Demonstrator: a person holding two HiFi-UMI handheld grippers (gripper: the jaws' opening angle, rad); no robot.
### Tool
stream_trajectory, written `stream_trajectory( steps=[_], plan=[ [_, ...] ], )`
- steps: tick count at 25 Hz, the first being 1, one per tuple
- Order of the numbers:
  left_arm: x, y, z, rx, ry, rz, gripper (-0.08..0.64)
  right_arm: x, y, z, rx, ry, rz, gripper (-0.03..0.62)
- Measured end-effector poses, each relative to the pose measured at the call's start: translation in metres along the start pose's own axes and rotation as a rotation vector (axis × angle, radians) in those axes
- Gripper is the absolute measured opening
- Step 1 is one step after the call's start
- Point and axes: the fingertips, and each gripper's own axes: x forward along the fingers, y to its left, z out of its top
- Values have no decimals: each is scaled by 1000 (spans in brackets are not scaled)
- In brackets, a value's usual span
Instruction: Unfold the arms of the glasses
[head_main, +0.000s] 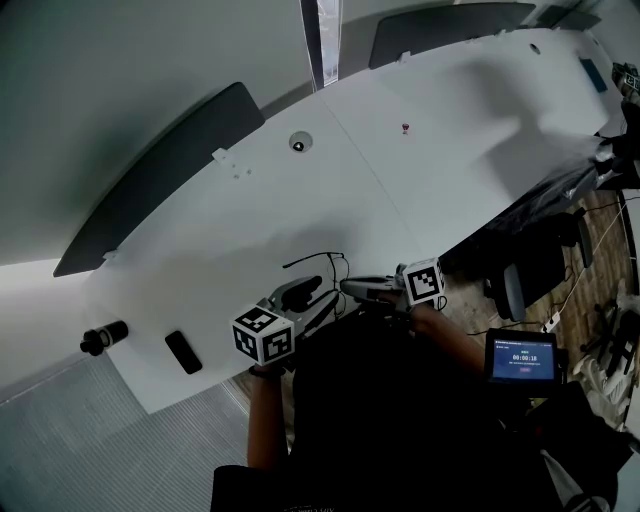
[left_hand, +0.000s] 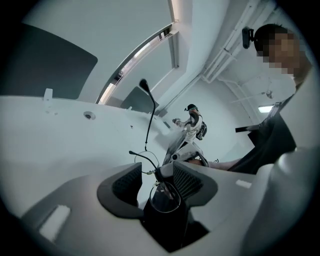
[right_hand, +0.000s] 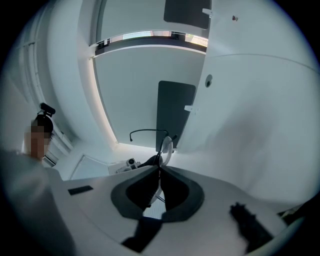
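Head view: one white table (head_main: 400, 170) carries one black cylinder (head_main: 103, 337) and one flat black block (head_main: 183, 352), and at its near edge two grippers, the left gripper (head_main: 305, 292) and the right gripper (head_main: 350, 287), meet around one pair of glasses (head_main: 318, 257). Left gripper view: the left gripper (left_hand: 156, 172) has both jaws wide apart, with one lens of the glasses (left_hand: 162, 197) in the gap, unpressed, and two temple arms (left_hand: 150, 115) rising beyond. Right gripper view: the right gripper (right_hand: 160, 172) has its two jaws clamped on the glasses (right_hand: 166, 146), with one temple arm curving left.
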Motion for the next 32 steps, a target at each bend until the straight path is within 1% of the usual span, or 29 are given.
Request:
stream_trajectory(
  steps=[3,5,7,10,16,18,19,20,23,28,32],
  plan=[
    [8,-3,-5,16,36,3,199,3,4,-2,-10,24,4,18],
    [11,-2,-5,1,41,-4,180,5,7,-2,-16,30,5,18],
    [12,-1,-6,-19,43,-9,146,5,8,-2,-21,32,4,18],
    [12,1,-6,-30,43,-10,118,5,8,-2,-27,35,4,18],
    [12,6,-9,-36,81,-2,86,6,3,-4,-34,49,-22,18],
    [11,4,-7,-39,81,-6,70,7,3,-4,-33,50,-25,18],
    [11,3,-6,-42,78,-11,52,7,3,-4,-32,49,-24,19],
    [11,1,-5,-45,73,-14,49,7,3,-4,-32,47,-22,18],
    [11,0,-2,-41,56,-9,46,5,4,-2,-31,35,-16,18],
    [2,-1,10,-50,4,-1,40,0,3,4,-13,-3,-12,18],
    [-5,-1,17,-38,-43,20,38,-5,-2,8,-4,-31,-35,18]
  ],
)
